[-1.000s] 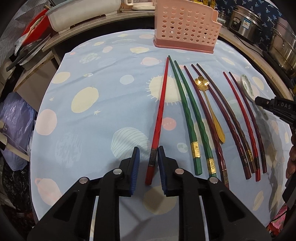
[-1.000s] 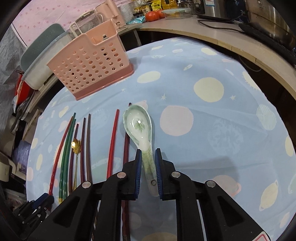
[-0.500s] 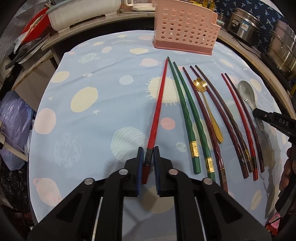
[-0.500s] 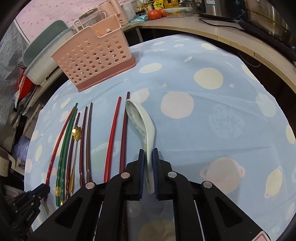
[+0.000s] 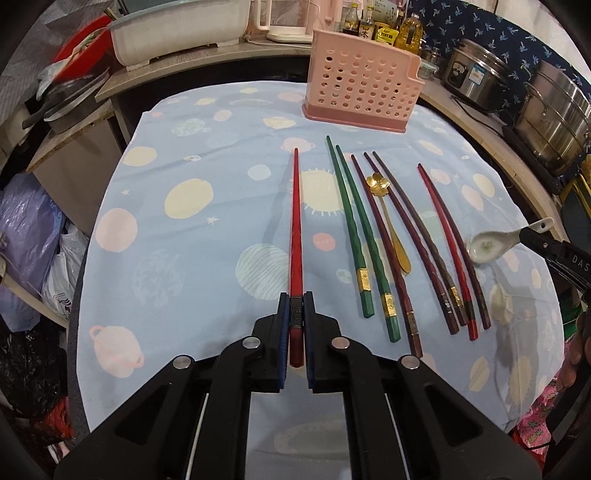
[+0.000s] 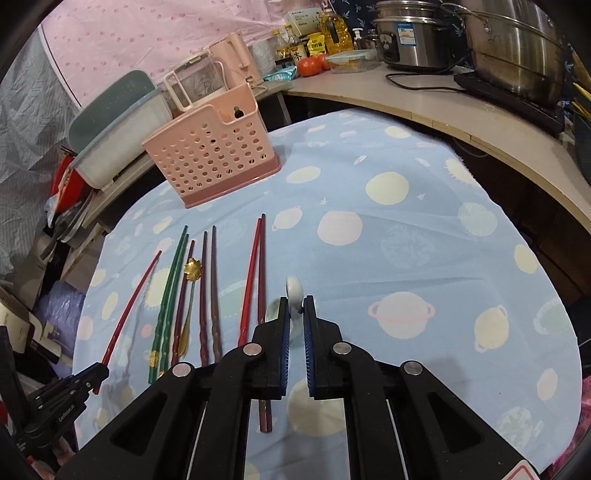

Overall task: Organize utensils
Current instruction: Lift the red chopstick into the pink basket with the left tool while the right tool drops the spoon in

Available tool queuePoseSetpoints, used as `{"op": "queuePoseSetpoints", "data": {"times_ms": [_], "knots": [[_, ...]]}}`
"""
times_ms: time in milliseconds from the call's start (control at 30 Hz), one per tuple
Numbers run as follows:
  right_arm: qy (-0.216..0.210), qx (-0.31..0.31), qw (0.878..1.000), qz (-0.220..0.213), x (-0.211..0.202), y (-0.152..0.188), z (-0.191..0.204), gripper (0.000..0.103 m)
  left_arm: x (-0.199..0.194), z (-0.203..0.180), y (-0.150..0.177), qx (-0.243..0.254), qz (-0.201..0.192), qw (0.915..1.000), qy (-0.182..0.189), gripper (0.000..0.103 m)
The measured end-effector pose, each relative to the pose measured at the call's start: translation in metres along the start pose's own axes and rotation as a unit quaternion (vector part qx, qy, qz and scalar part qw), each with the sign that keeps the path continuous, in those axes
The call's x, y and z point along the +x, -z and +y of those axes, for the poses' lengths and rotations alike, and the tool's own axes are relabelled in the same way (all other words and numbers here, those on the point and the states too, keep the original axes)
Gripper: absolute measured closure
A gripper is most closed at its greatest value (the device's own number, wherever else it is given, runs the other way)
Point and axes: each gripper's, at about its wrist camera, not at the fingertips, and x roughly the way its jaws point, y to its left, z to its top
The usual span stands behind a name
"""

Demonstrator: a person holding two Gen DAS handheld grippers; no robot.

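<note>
My left gripper (image 5: 296, 301) is shut on the thick end of a red chopstick (image 5: 295, 229) and holds it above the blue planet-print cloth (image 5: 177, 258). My right gripper (image 6: 295, 304) is shut on the handle of a white ceramic spoon (image 6: 294, 291), lifted off the cloth; the spoon also shows in the left wrist view (image 5: 491, 245). Green chopsticks (image 5: 356, 229), dark red and brown chopsticks (image 5: 424, 240) and a gold flower spoon (image 5: 388, 221) lie in a row on the cloth. A pink perforated utensil basket (image 5: 360, 96) stands at the far edge.
A counter (image 6: 461, 122) curves around the table's back and right with steel pots (image 6: 513, 48), a rice cooker (image 5: 476, 74), bottles and a white tub (image 5: 177, 29). Bags (image 5: 26, 236) sit left of the table.
Both grippers closed on their items. The left lifted the red chopstick and straightened it. The right raised the white spoon off the cloth.
</note>
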Motion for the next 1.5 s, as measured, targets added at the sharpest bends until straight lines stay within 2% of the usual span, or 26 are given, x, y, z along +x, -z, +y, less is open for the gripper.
{"op": "queuePoseSetpoints", "data": {"times_ms": [367,767,1067,1367,1500], "knots": [[-0.011,-0.011,0.999,-0.031,-0.032,-0.003,0.01,0.096,-0.042,0.001,-0.017,0.002,-0.047,0.9989,0.005,0.096],[-0.04,-0.033,0.997,-0.058,-0.04,-0.043,0.036,0.096,-0.091,-0.001,-0.096,0.012,-0.144,0.9895,-0.004,0.096],[-0.056,-0.057,0.993,-0.081,-0.031,-0.1,0.063,0.096,-0.126,-0.008,-0.172,0.021,-0.217,0.9759,0.004,0.097],[-0.046,-0.059,0.991,-0.107,-0.006,-0.178,0.078,0.096,-0.153,-0.022,-0.261,0.017,-0.29,0.9564,0.025,0.097],[-0.038,-0.058,0.991,-0.116,0.012,-0.213,0.082,0.096,-0.153,-0.03,-0.299,0.012,-0.318,0.9475,0.033,0.097]]}}
